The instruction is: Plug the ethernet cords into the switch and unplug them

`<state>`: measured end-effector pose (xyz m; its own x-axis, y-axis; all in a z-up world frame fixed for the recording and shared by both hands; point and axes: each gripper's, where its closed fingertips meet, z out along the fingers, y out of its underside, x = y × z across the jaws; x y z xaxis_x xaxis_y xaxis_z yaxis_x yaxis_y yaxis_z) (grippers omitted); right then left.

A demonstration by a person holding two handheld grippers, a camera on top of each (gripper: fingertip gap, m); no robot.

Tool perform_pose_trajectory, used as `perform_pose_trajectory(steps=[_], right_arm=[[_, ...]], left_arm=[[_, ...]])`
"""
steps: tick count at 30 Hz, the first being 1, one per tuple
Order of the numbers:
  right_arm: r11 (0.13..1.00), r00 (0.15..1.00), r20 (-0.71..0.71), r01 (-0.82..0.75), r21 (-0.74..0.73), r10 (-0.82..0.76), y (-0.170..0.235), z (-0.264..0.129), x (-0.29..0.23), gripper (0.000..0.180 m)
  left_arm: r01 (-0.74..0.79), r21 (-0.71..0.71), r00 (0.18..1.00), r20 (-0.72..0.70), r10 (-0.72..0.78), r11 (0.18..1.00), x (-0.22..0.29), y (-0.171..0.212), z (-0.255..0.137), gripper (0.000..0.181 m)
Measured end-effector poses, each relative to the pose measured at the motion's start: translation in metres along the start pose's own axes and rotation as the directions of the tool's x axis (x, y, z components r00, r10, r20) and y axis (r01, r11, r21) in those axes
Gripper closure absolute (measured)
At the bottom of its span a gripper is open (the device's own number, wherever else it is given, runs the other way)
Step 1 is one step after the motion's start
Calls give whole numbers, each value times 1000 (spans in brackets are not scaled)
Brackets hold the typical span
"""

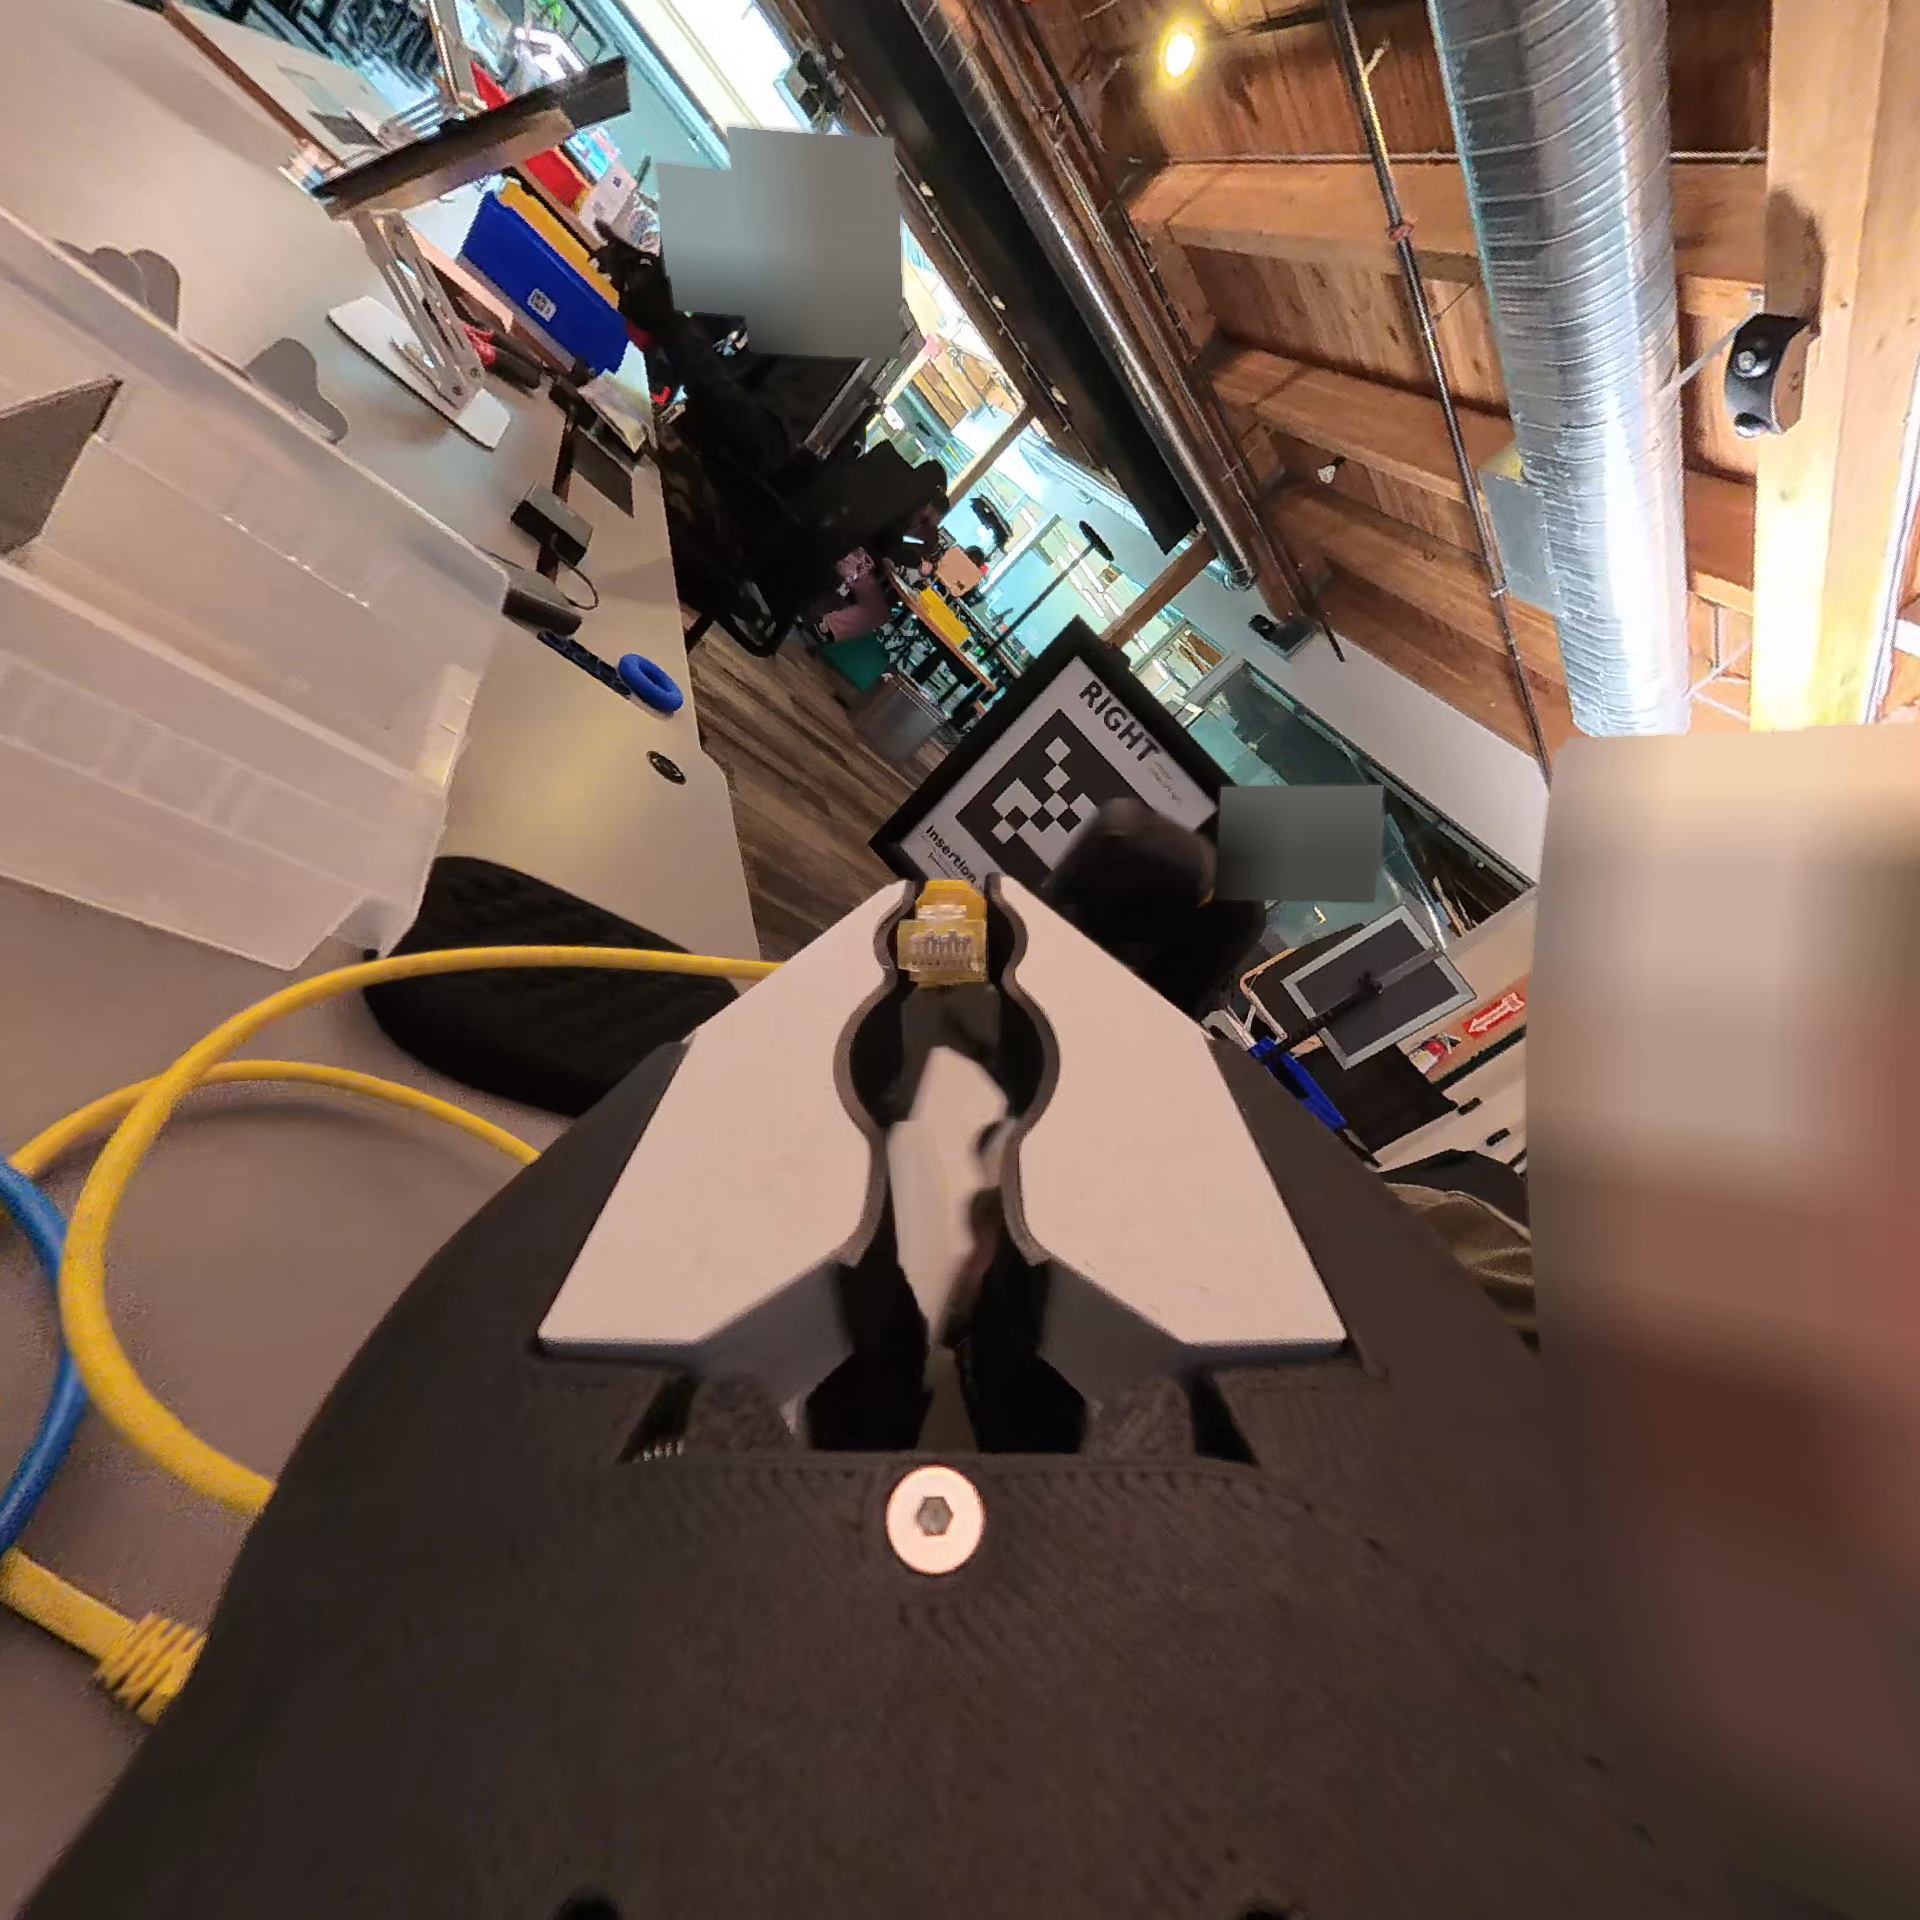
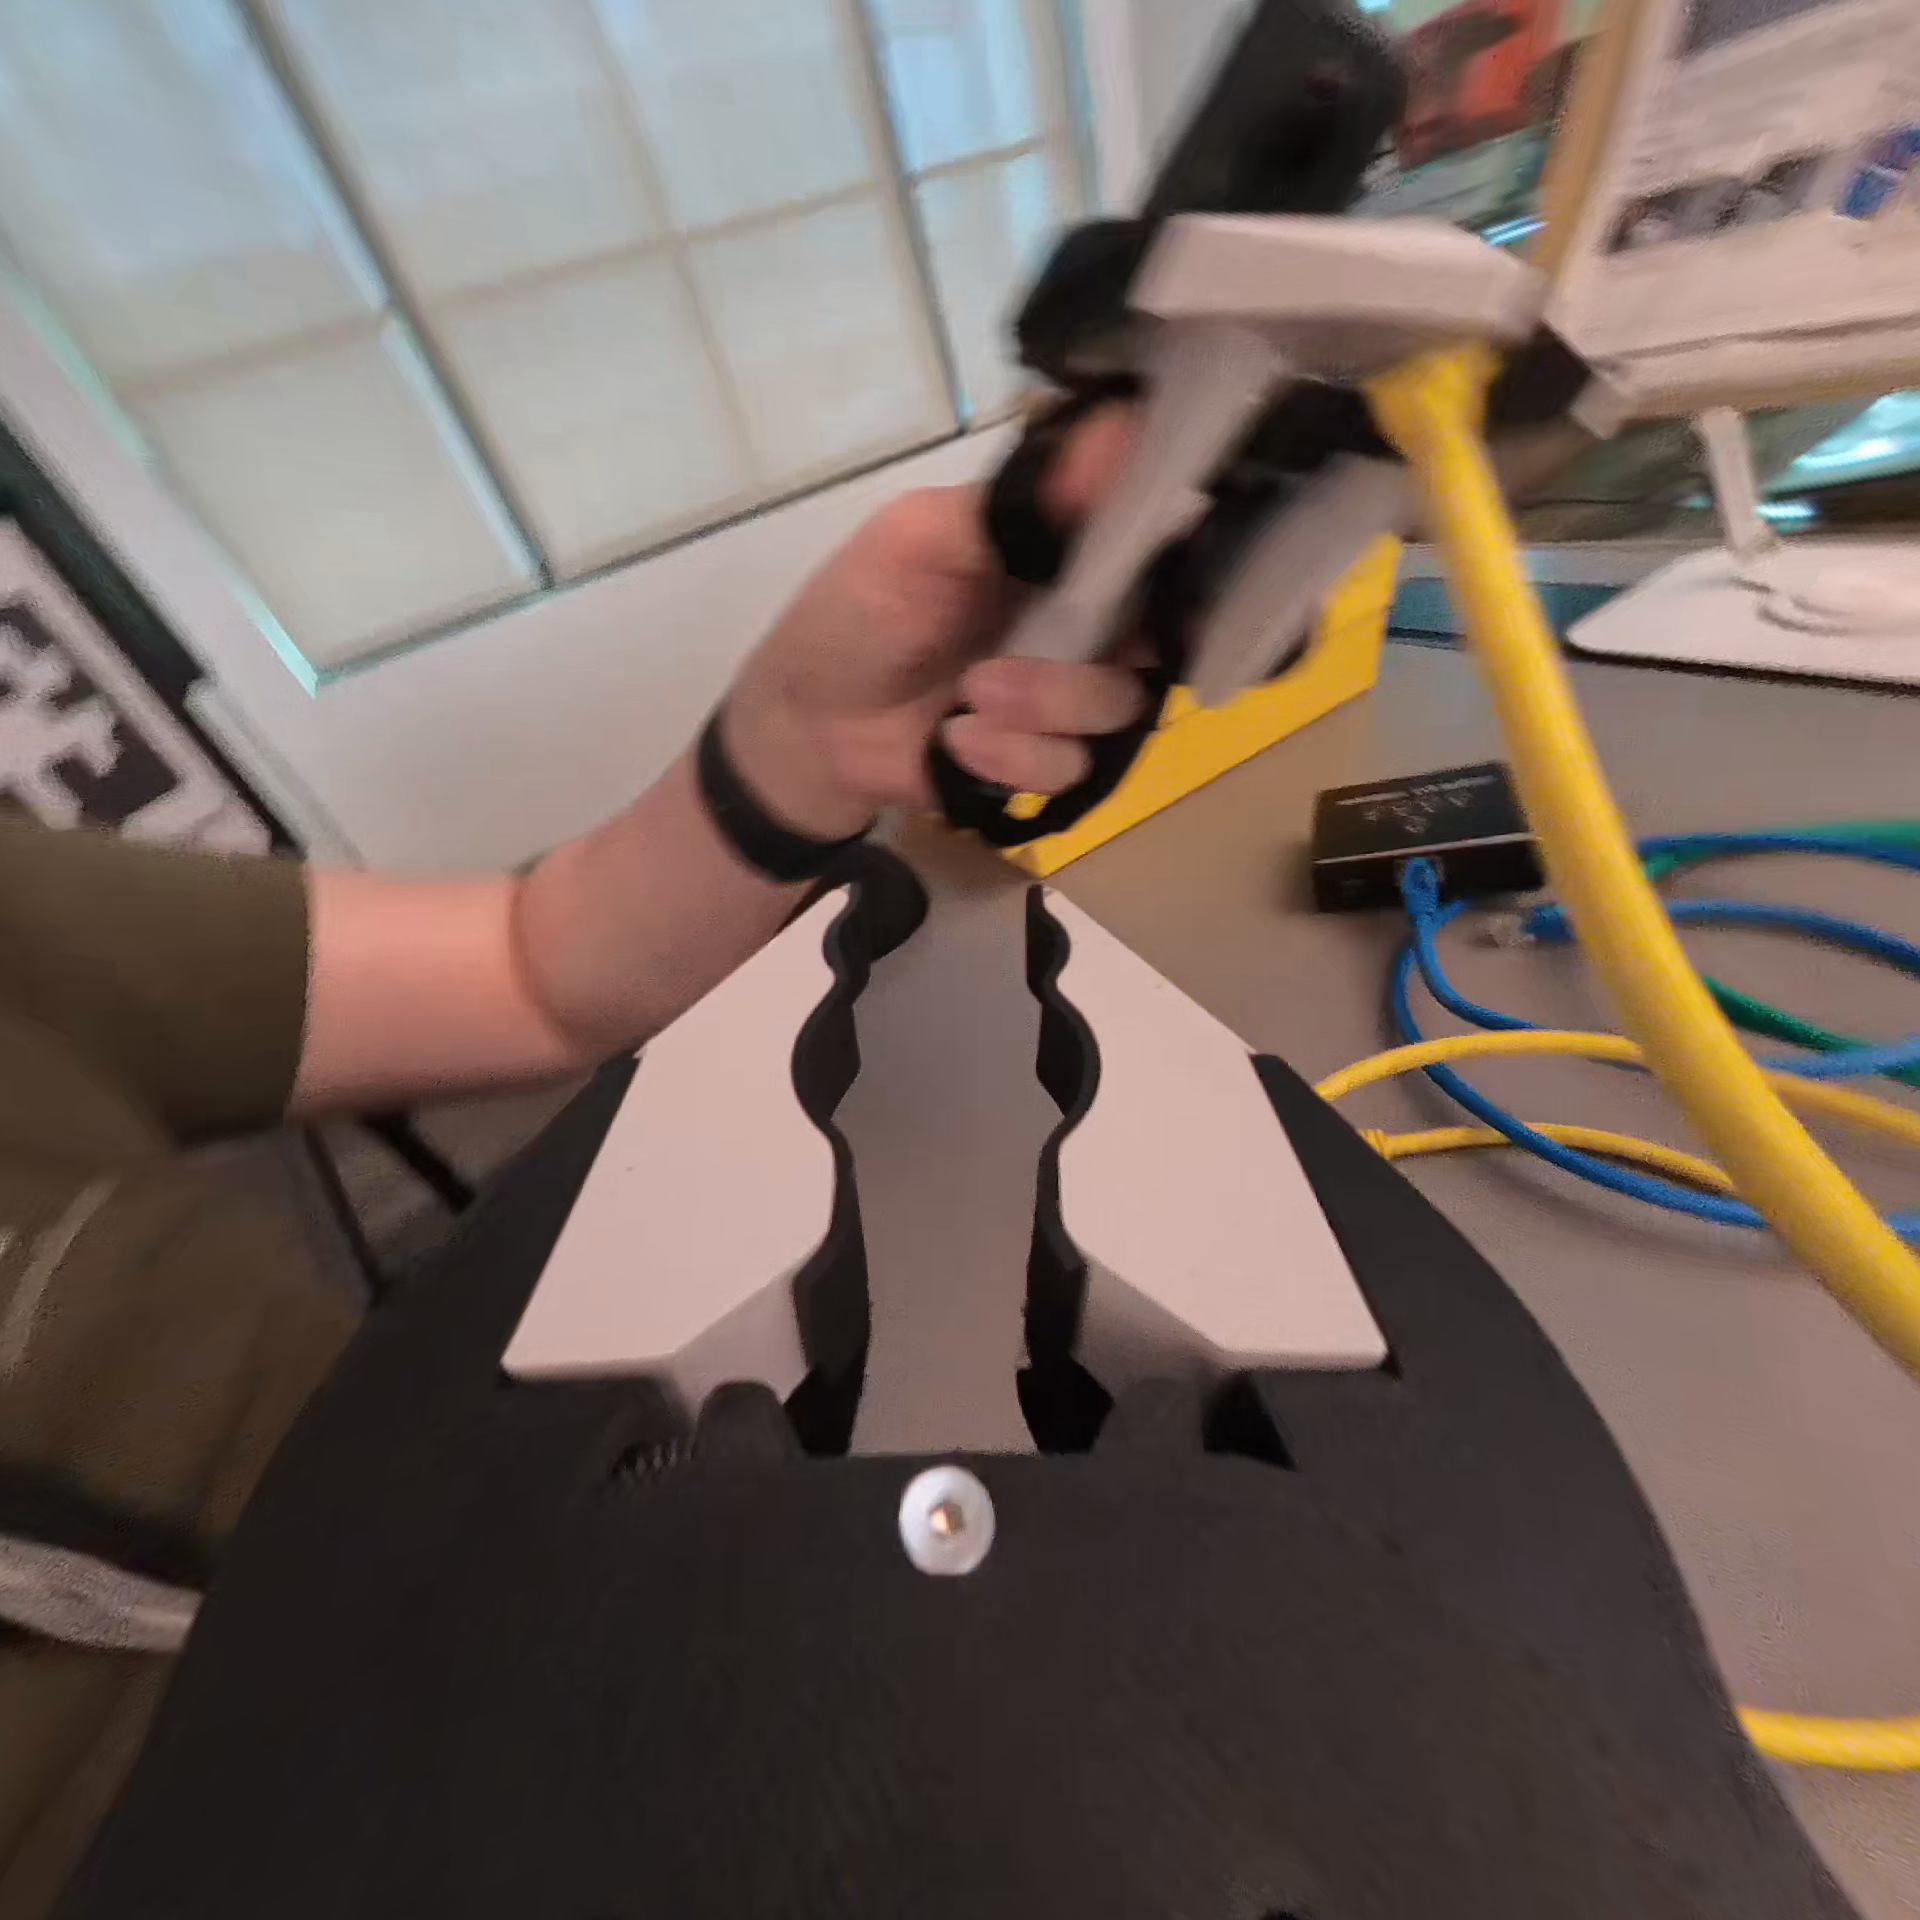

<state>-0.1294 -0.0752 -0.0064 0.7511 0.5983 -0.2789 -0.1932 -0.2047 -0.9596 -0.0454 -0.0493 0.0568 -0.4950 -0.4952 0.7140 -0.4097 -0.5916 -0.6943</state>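
My left gripper (image 1: 943, 904) is shut on the clear-tipped plug (image 1: 940, 940) of a yellow ethernet cord (image 1: 312, 997) and holds it up in the air, tilted. In the right wrist view the same gripper (image 2: 1455, 400) is held by a hand (image 2: 883, 644), and the yellow cord (image 2: 1558, 810) hangs from it down to the table. The black switch (image 2: 1423, 831) lies on the grey table with a blue cord (image 2: 1418, 894) plugged into its front. My right gripper (image 2: 940, 914) is open and empty, low over the table to the left of the switch.
Blue, green and yellow cords (image 2: 1683, 1049) lie looped beside the switch. A loose yellow plug (image 1: 145, 1662) and a blue cord (image 1: 42, 1351) lie near the left gripper. A clear plastic bin (image 1: 208, 675), a black pad (image 1: 540, 987) and a yellow tray (image 2: 1247, 717) are nearby. About 11 cm separates my left fingertips from my right.
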Motion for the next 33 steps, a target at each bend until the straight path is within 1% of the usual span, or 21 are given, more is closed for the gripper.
perform_pose_trajectory(steps=[2, 3, 6, 8, 11, 13, 15, 16, 21, 24, 26, 29, 30, 31, 33], right_arm=[[992, 994, -61, -90, 93, 96, -2, 7, 29, 150], [984, 988, -107, -97, 152, 114, -8, 5, 44, 150], [930, 986, -144, -29, 366, 88, -44, -10, 60, 142], [887, 992, -102, -18, 462, 74, -64, -20, 56, 135], [833, 996, 42, -90, 546, 80, -83, -33, 43, 139], [829, 992, 91, -126, 545, 91, -85, -38, 40, 145], [844, 992, 76, -129, 520, 105, -83, -39, 44, 155], [854, 993, 55, -121, 506, 108, -81, -39, 46, 164], [894, 993, 97, -99, 437, 63, -79, -45, 35, 166], [902, 994, 106, -71, 425, 28, -80, -46, 26, 166], [909, 994, 112, -56, 413, 10, -78, -44, 20, 166], [906, 989, 147, -60, 418, -2, -81, -46, 13, 169], [908, 988, 152, -66, 415, 2, -80, -46, 13, 169], [909, 989, 150, -59, 413, -4, -80, -46, 13, 169], [911, 990, 136, -35, 411, -23, -79, -45, 12, 169]], left_arm=[[-33, 8, 999, 5, 33, 999, 6, 0, 2, 170], [-54, 8, 998, 15, 54, 998, 8, 0, 4, 171], [-101, -17, 994, 33, 102, 995, 13, 4, 8, 170], [-111, -20, 993, 30, 112, 994, 16, 5, 10, 170], [-118, -37, 993, 26, 119, 992, 17, 7, 10, 171], [-125, -62, 992, 20, 126, 990, 18, 10, 11, 170], [-142, -92, 989, 20, 144, 986, 19, 13, 12, 170], [-155, -108, 987, 21, 158, 982, 20, 15, 13, 170], [-240, -189, 971, -28, 239, 952, 31, 25, 16, 170], [-326, -229, 945, -59, 322, 917, 40, 30, 15, 171], [-350, -257, 937, -72, 343, 901, 44, 34, 13, 170], [-357, -285, 934, -137, 331, 890, 56, 40, 11, 158], [-351, -291, 936, -135, 325, 890, 56, 40, 10, 159], [-356, -297, 934, -124, 334, 886, 55, 40, 10, 164], [-387, -311, 922, -109, 373, 868, 52, 42, 9, 165]])
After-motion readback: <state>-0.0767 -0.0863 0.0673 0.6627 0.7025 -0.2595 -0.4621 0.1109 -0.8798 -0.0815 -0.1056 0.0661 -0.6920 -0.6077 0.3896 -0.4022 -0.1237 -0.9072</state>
